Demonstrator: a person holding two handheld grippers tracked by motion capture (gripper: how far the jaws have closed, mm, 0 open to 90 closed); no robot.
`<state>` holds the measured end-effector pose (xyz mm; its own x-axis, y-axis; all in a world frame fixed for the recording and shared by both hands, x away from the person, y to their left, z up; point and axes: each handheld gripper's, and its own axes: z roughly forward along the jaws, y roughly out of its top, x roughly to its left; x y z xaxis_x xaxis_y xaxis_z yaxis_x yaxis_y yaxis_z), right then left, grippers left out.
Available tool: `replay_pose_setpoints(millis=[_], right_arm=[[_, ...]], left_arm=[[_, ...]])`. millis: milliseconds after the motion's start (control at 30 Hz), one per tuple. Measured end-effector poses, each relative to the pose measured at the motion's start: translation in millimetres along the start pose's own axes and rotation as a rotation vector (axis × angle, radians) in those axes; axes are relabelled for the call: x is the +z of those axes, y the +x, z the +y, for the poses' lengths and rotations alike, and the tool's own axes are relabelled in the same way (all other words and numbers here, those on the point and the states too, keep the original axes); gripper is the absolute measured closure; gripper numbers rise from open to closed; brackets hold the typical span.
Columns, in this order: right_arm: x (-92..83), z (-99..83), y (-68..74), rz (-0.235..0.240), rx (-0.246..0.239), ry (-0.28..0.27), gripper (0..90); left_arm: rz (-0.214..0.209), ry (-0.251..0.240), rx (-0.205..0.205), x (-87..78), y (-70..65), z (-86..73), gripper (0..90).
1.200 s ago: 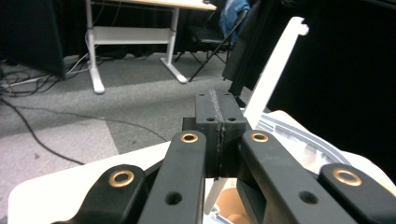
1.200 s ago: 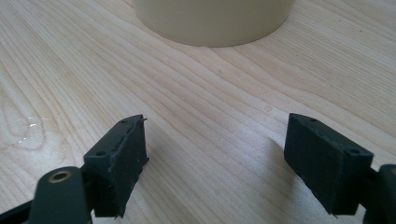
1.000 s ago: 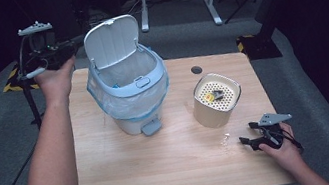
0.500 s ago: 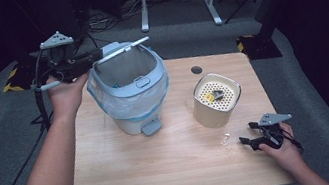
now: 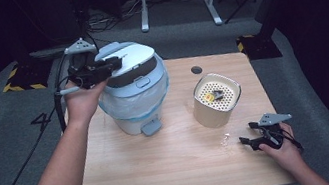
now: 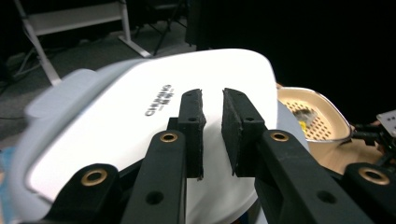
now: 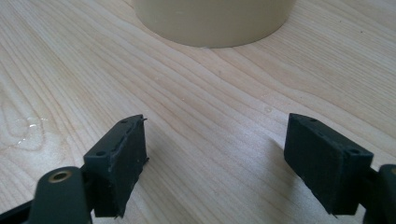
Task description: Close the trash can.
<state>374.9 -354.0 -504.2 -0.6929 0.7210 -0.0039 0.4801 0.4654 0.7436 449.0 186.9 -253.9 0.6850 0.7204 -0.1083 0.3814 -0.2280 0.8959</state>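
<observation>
Left tongs: jaws narrowly parted, just been opening, nothing between, over white bin lid. Beyond: beige perforated container on bench.

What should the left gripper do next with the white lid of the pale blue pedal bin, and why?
Probably press the white lid gently down until it seats. It lies nearly flat over the pale blue pedal bin, and the left gripper rests above it, its jaws just opened a crack with nothing between them. The right gripper rests open on the wooden table.
</observation>
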Motion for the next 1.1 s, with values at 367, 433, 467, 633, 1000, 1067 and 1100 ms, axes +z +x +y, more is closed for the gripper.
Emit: replay_pose_setpoints(millis=[367, 433, 467, 633, 1000, 1067, 1100], right_arm=[[0.0, 0.0, 0.0, 0.0, 0.0, 0.0, 21.3], [0.0, 0.0, 0.0, 0.0, 0.0, 0.0, 21.3], [0.0, 0.0, 0.0, 0.0, 0.0, 0.0, 21.3], [0.0, 0.0, 0.0, 0.0, 0.0, 0.0, 21.3], [0.0, 0.0, 0.0, 0.0, 0.0, 0.0, 21.3], [0.0, 0.0, 0.0, 0.0, 0.0, 0.0, 21.3], [0.0, 0.0, -0.1, 0.0, -0.001, 0.0, 21.3]], left_arm=[[-0.005, 0.059, 0.041, 18.7, -16.9, -0.1, 78.4], [0.006, 0.075, 0.044, 21.0, -19.9, -0.3, 79.6], [0.006, 0.091, 0.051, 21.9, -20.6, -0.2, 80.9], [0.009, 0.129, 0.05, 26.6, -22.5, -0.5, 82.8], [0.033, 0.148, 0.047, 29.4, -25.2, 2.5, 85.5], [0.041, 0.155, 0.041, 30.0, -25.7, 3.0, 87.9], [0.04, 0.158, 0.041, 30.1, -26.0, 3.3, 88.9]])
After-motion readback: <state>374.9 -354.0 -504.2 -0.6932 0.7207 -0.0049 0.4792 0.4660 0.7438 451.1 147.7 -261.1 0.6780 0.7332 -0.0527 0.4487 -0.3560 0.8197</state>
